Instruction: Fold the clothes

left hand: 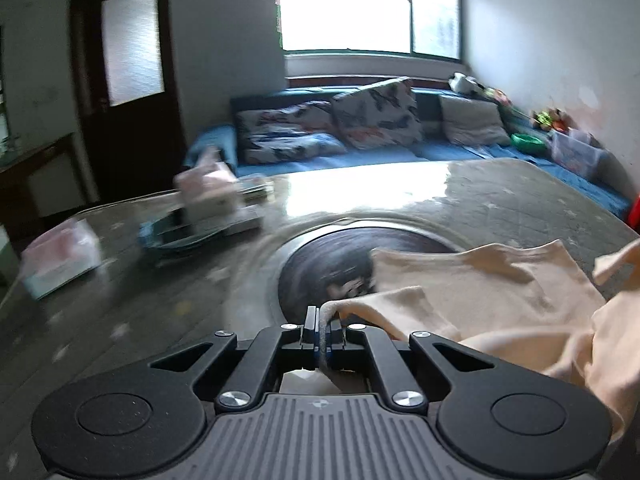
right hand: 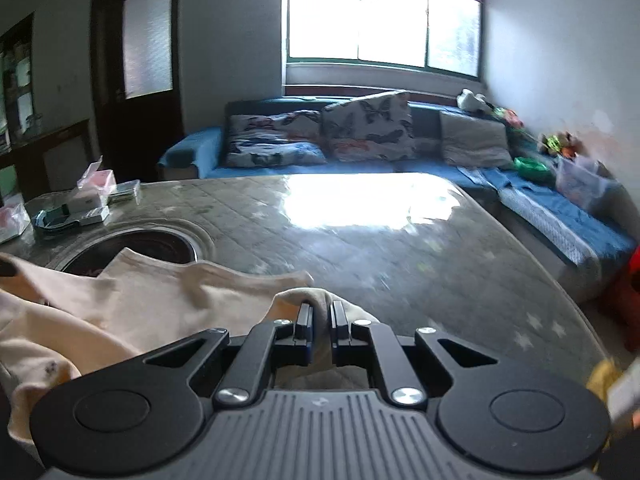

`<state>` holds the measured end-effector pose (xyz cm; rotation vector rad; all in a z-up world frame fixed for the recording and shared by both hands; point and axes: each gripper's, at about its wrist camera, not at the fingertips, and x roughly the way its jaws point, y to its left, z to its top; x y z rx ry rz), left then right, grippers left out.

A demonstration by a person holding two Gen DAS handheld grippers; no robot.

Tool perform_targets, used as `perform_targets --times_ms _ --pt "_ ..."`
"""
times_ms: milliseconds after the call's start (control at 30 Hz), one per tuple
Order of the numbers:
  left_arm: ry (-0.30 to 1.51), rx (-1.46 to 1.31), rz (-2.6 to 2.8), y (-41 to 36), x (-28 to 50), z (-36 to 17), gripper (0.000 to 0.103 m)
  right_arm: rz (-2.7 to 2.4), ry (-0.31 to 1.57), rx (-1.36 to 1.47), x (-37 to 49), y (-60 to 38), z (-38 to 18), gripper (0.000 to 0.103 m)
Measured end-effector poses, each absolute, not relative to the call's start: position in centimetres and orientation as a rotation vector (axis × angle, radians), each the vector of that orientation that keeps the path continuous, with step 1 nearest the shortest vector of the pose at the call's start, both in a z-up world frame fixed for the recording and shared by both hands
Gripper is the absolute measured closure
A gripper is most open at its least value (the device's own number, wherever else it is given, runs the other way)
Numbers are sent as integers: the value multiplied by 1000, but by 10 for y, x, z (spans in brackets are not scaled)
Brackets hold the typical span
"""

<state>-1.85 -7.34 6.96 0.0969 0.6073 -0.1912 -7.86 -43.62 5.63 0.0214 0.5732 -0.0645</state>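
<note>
Where daylight glares off the far middle, large grey quilted surface (right hand: pixel 360 248) with pale star print noted, glossy under a clear cover. Round dark recessed plate (left hand: pixel 340 264) set into surface toward its left part; partly covered by cloth. Beyond far edge: blue sofa (right hand: pixel 280 164) with butterfly-print cushions (right hand: pixel 366 126), bright window (right hand: pixel 380 16) above, dark door (right hand: pixel 136 60) with frosted pane at left.

Cream garment (left hand: pixel 480 292), the task's thing: rumpled, unfolded, draped over near part of surface between the two grippers; one pointed fold reaching onto the dark plate. Small dark speck seen on cloth at near left in right wrist view. Part of garment lifted off surface at both held ends.

Far-left corner of surface: tissue box (left hand: pixel 208 192) atop flat items, blue tray (left hand: pixel 176 236) just beside, second pink-and-white box (left hand: pixel 60 260) near left edge. All blurred in left wrist view; details not readable.

Left gripper (left hand: pixel 323 334): jaws together, clamped on a thin edge of the cream garment, cloth trailing away to the right. Right gripper (right hand: pixel 320 330): jaws nearly together, clamped on a bunched fold of the same garment, cloth humped over and between the tips, rest trailing left.
</note>
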Motion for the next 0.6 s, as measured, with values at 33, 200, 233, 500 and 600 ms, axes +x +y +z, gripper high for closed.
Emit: perform_targets --times_ms 33,200,233,500,600 --pt "609 89 -176 -67 -28 69 100 -76 574 32 -85 -439 55 96" --pt "651 53 -129 -39 -65 61 100 -135 621 59 -111 -456 42 96" --pt "661 58 -131 -35 -71 59 100 -143 638 61 -114 -458 38 96" --pt "742 71 -145 -16 -79 55 68 -149 689 6 -118 -458 33 90" --pt "711 87 -175 -15 -79 65 54 -138 677 -19 -113 -454 43 88"
